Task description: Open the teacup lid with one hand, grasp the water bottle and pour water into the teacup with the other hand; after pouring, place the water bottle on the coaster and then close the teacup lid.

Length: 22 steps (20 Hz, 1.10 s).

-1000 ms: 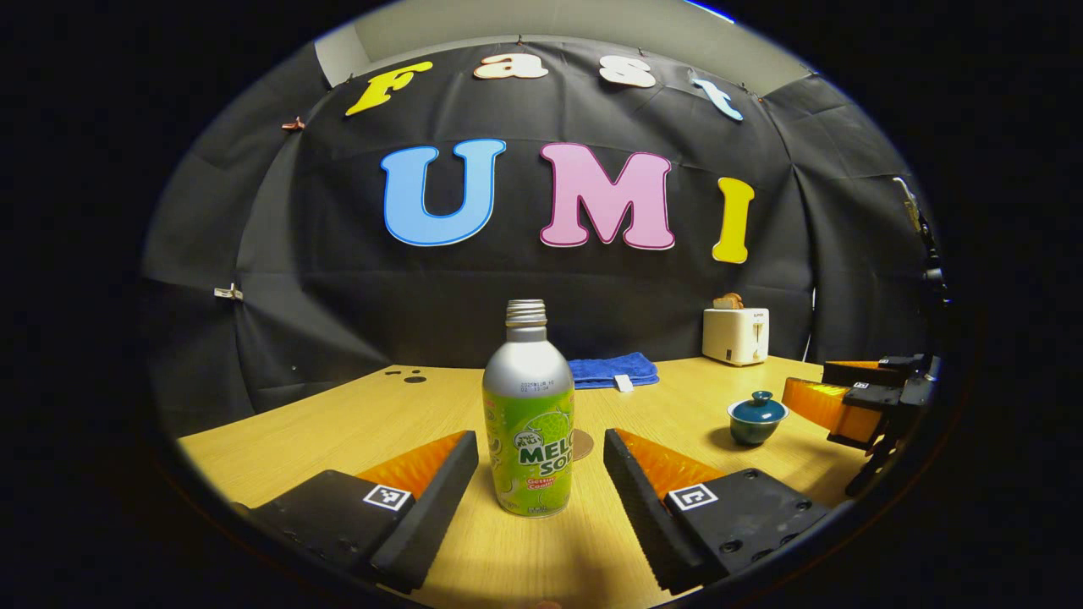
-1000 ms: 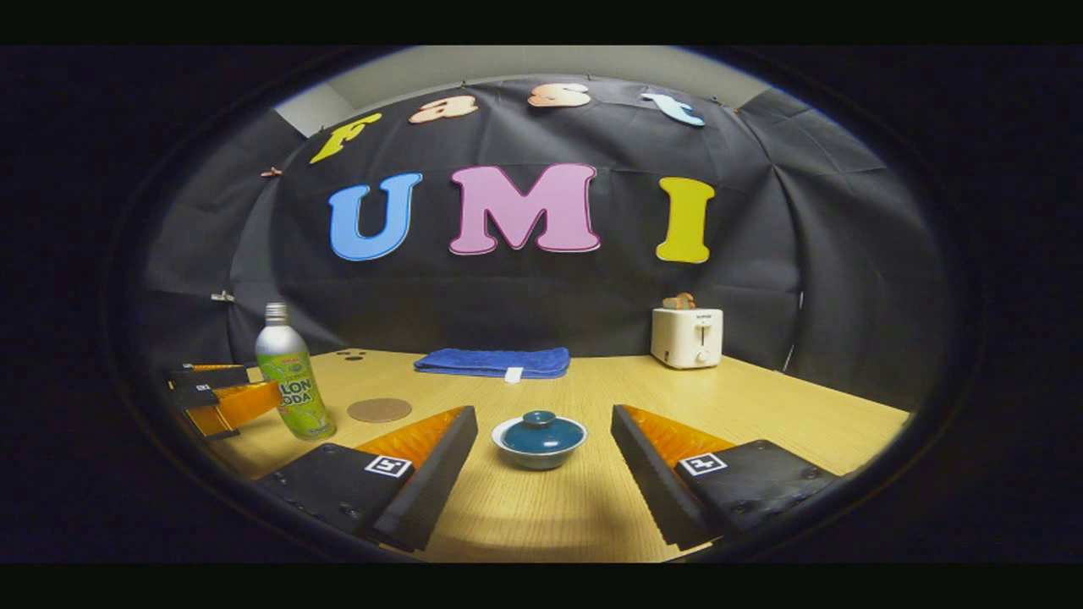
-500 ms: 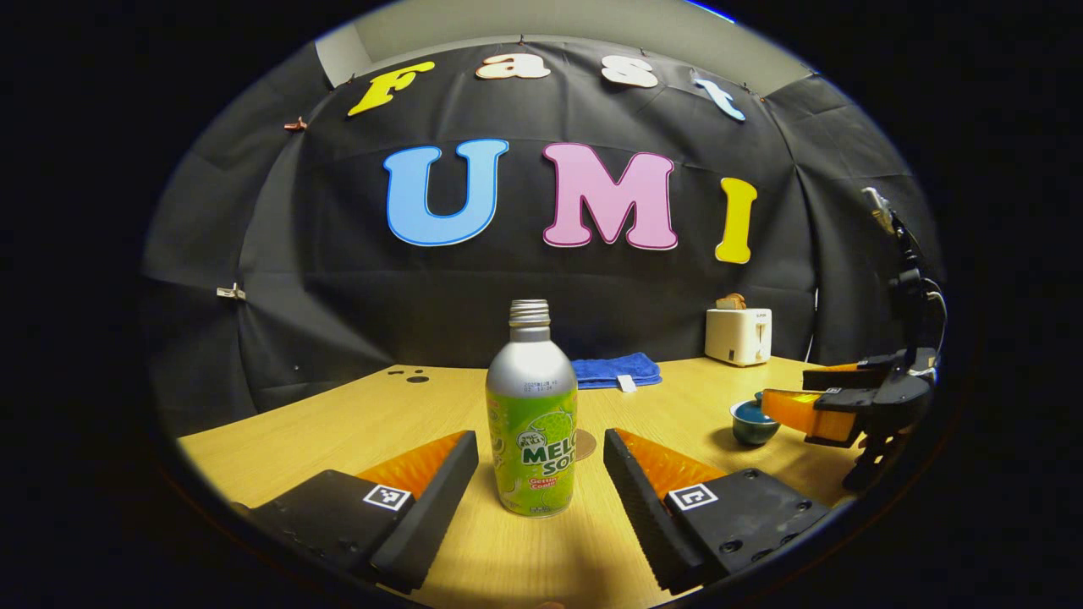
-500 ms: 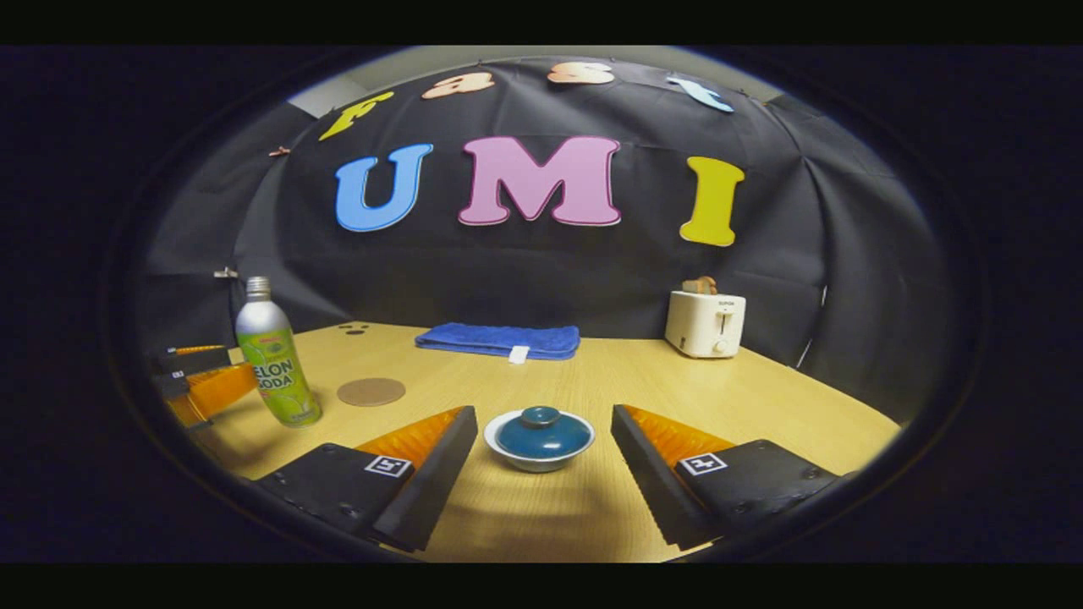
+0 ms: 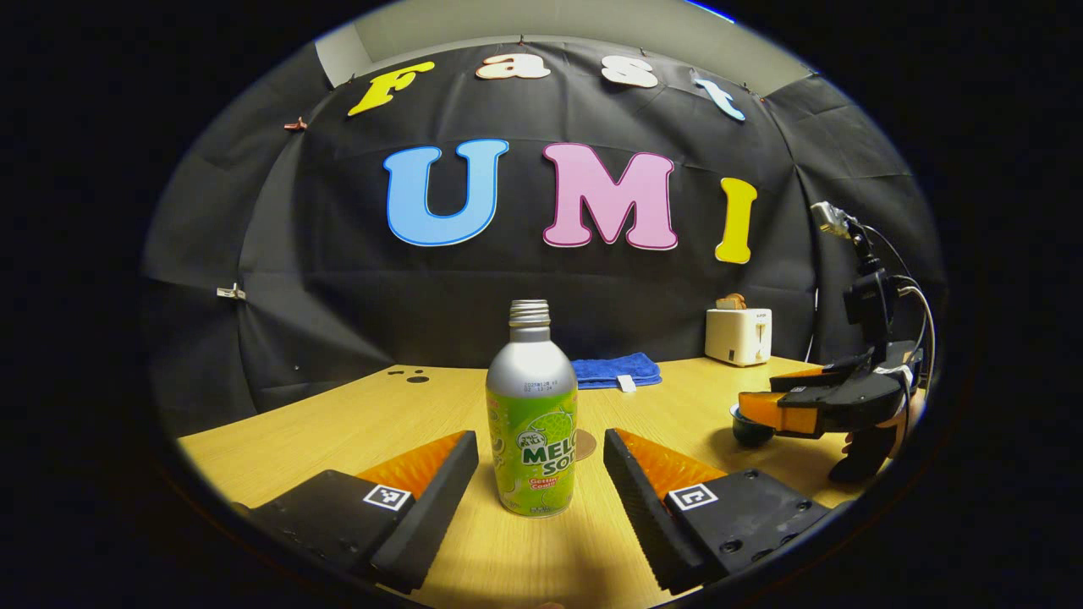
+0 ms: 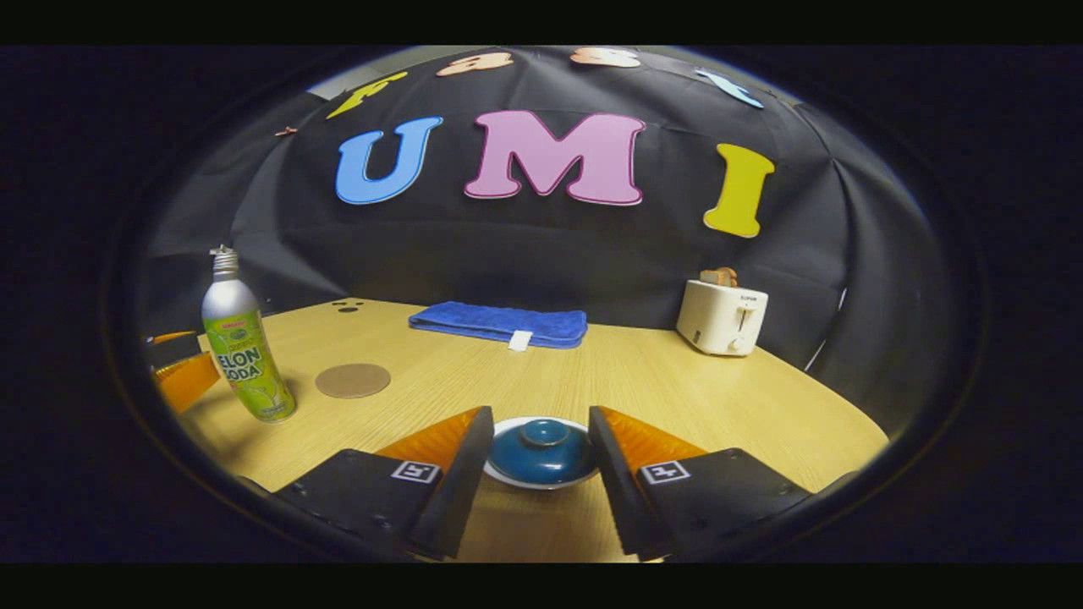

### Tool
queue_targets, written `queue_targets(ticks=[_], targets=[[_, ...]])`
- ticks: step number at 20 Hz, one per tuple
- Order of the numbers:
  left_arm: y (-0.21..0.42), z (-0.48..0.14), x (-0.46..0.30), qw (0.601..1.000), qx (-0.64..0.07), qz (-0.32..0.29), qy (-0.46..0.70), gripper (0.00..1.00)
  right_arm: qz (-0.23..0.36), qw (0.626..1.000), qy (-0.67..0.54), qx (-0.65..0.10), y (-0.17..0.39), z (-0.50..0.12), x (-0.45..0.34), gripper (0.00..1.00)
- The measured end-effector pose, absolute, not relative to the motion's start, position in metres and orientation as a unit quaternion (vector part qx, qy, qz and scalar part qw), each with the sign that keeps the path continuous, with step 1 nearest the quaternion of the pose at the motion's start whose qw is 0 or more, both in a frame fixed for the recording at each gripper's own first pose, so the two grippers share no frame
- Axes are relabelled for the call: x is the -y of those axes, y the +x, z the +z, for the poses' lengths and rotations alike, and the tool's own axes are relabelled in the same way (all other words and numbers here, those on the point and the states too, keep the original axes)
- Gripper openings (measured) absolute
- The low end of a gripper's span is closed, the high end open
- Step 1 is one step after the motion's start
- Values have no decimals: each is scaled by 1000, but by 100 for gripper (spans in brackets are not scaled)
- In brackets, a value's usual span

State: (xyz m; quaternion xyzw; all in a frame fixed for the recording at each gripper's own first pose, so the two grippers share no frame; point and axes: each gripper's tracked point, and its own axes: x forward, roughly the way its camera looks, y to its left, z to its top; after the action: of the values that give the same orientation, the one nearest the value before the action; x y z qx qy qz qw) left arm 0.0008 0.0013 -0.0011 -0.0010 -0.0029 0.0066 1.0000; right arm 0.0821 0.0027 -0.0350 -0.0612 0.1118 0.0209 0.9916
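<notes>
This was a staged recording booth, not a real kitchen: black cloth [image 6: 525, 254] hung as the wall behind a pale wooden surface [image 6: 643, 381], where a white toaster [image 6: 721, 317] and a folded blue towel [image 6: 499, 325] stood as household props.

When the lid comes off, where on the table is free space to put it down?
Bare wood lies between the teacup and the towel, and on the right between teacup and toaster. The left is crowded: bottle, coaster and the left gripper stand close there.
</notes>
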Motion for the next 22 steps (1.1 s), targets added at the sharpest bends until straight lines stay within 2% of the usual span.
queue_targets(ticks=[1, 2, 4, 6, 8, 11, 14, 16, 22], targets=[[1, -1, -1, 1000, 3, 7, -1, 95, 19, 991, -67, -113, 84, -36, -2, 66], [1, 0, -2, 1000, 3, 7, -1, 95, 17, 991, -70, -115, 85, -36, 0, 57], [1, 1, -1, 1000, 3, 7, -1, 95, 23, 990, -68, -121, 87, -38, -3, 49], [1, -1, -1, 1000, 3, 7, -1, 95, 25, 990, -73, -121, 86, -36, -3, 45], [1, -1, -2, 1000, 3, 7, -1, 95, 27, 989, -80, -120, 88, -36, -4, 45], [0, -1, -2, 1000, 3, 7, -1, 95, 29, 989, -85, -122, 88, -35, -2, 30], [1, -2, -2, 1000, 3, 8, -1, 95, 32, 988, -87, -121, 88, -34, -3, 35], [1, -1, -2, 1000, 3, 8, -1, 95, 38, 988, -86, -125, 88, -34, -5, 29], [1, -1, -3, 1000, 3, 8, -2, 95, 44, 992, -77, -95, 79, 0, -1, 29]])
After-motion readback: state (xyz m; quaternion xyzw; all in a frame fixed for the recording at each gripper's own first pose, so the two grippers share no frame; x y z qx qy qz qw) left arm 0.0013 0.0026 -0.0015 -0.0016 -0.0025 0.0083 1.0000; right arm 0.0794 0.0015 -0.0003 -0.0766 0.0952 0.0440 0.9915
